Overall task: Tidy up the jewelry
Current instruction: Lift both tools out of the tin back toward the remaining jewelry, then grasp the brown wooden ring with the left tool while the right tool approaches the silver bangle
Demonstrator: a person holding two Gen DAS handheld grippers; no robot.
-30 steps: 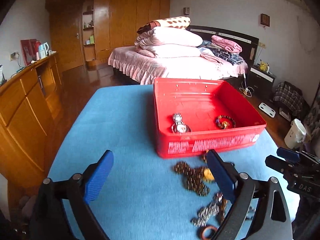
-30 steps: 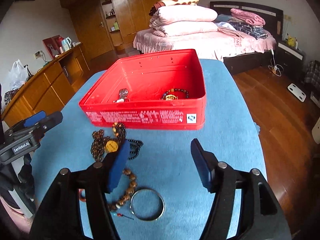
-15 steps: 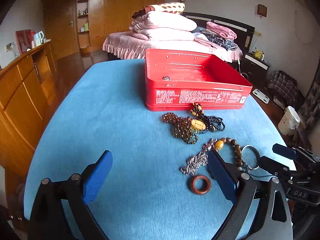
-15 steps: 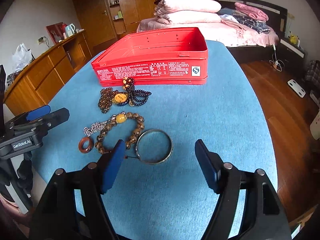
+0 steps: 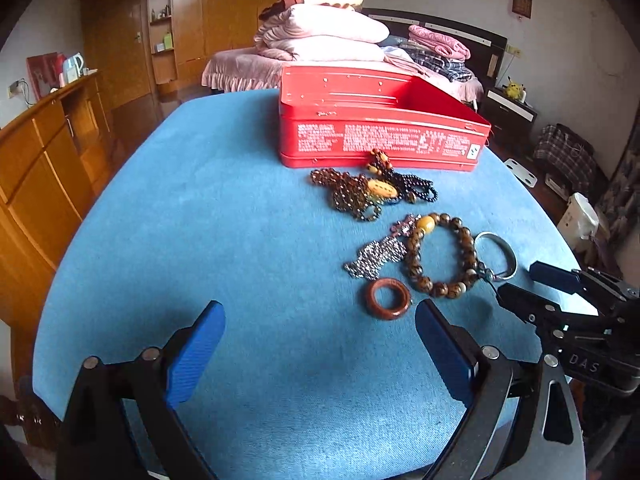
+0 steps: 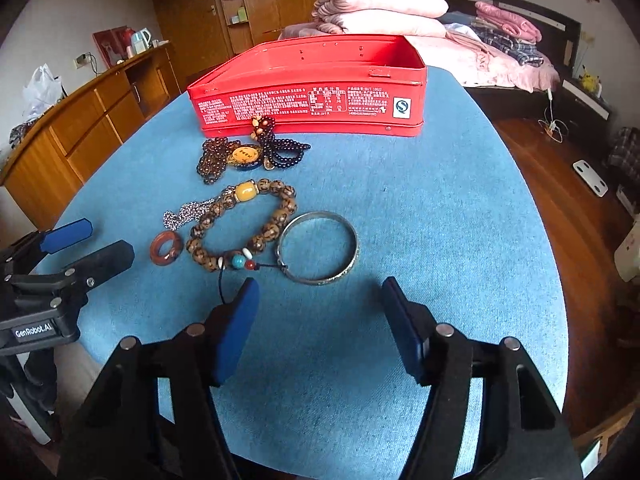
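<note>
Two tongs hover empty over the blue bench (image 6: 440, 208): the left tongs (image 5: 320, 344) spread wide, the right tongs (image 6: 320, 320) closing on nothing. Nearest, just ahead of the right tongs, lies the silver bangle (image 6: 318, 247), flat, touching the wooden bead bracelet (image 6: 244, 228). Farther off sits the red tin (image 6: 312, 100).

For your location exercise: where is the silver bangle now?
In the right wrist view the silver bangle lies flat on the blue cloth, touching the brown bead bracelet on its left.
</note>
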